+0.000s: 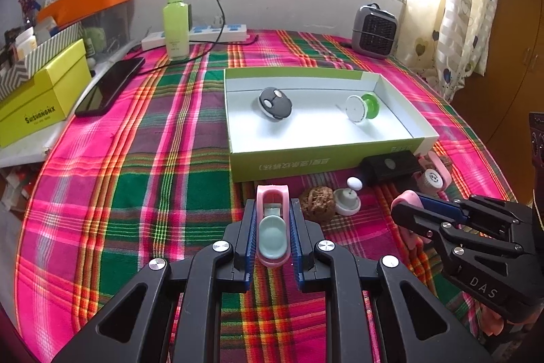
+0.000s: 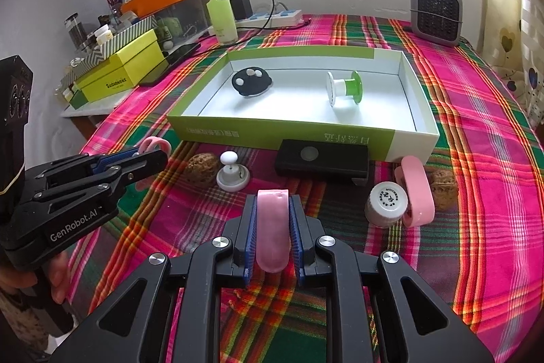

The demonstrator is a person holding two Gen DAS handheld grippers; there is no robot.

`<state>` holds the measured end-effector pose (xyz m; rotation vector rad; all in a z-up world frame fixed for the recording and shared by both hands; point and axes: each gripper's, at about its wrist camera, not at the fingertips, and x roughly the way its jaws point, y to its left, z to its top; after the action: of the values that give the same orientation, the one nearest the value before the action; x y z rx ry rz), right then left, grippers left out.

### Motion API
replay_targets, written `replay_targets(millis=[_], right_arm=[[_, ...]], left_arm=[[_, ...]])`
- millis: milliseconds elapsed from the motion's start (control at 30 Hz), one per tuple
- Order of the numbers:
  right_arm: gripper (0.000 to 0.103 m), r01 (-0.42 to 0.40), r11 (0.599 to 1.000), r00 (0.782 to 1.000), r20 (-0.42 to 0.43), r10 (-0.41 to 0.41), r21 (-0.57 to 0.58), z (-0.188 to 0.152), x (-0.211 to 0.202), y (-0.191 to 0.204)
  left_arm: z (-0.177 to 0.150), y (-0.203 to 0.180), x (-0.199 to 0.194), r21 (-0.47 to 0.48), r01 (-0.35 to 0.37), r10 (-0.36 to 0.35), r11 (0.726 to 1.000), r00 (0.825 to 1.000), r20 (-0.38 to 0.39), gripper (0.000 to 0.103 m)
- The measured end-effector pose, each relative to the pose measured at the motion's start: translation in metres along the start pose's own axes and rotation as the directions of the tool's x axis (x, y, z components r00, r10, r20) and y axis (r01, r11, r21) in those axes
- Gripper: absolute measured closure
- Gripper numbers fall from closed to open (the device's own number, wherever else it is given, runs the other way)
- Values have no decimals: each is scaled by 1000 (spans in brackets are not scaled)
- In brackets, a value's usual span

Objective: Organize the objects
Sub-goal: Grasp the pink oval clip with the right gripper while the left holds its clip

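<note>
Left tool (image 1: 272, 227) clamped on a pink oblong case with a pale teal insert (image 1: 272, 228), held just above the plaid cloth (image 1: 136, 176) that covers the desk. Right tool (image 2: 272, 232) clamped on a plain pink oblong piece (image 2: 272, 227), possibly the matching half of that case; its far side is hidden. Just beyond the tools, on the cloth: a walnut (image 2: 202, 167), a small white knobbed holder (image 2: 233, 176), a black rectangular block (image 2: 321, 160), a white bottle cap-side up (image 2: 386, 203) touching another pink oblong case (image 2: 416, 193), and a second walnut (image 2: 443, 187) behind that. Farther out, an open green-and-white box (image 2: 414, 138) holds a black round item with white spots (image 2: 251, 81) at its left and a green-and-white spool (image 2: 343, 88) at its right, well apart. Beyond the box: a green bottle (image 1: 175, 19), power strip (image 1: 204, 34), small grey heater (image 1: 374, 31). A dark phone (image 1: 108, 87) and yellow-green box (image 1: 40, 94) sit at the left edge.
</note>
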<state>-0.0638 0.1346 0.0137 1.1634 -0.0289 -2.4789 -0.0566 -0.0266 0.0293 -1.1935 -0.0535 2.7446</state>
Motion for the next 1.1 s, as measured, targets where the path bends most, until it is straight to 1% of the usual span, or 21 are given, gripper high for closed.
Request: replay_targets(millis=[500,667,767,900,1000,1067,1100], right_arm=[[84,-12,1000,1000,17,12,-7,4,-7,2],[84,-15,1000,999,33,16,-10,9,-10,1],[84,-4,1000,999,34,4,-14,11,-10,0],[84,-26,1000,1000,7,26,-17,6,-3,-1],[84,-46,999,999,18,46,-26,6,-3,2],[80,-35,999,999,16,35,-41,7,-1,4],[76,-21,998,1000,15,22,-53,7,0,5]], left_arm=[[1,-3,-3,-1,9,-9,1000,1000,9,87],[7,-4,-4,-5,10,-9,1000,1000,16,87],[10,-3,-2,-12,11,-11,1000,1000,16,87],[11,-3,0,-14,11,-11,1000,1000,8,87],[10,-3,3,-14,12,-12,1000,1000,0,87],[9,-3,4,-13,14,-14,1000,1000,-2,87],[9,-3,4,-14,14,-14,1000,1000,-2,87]])
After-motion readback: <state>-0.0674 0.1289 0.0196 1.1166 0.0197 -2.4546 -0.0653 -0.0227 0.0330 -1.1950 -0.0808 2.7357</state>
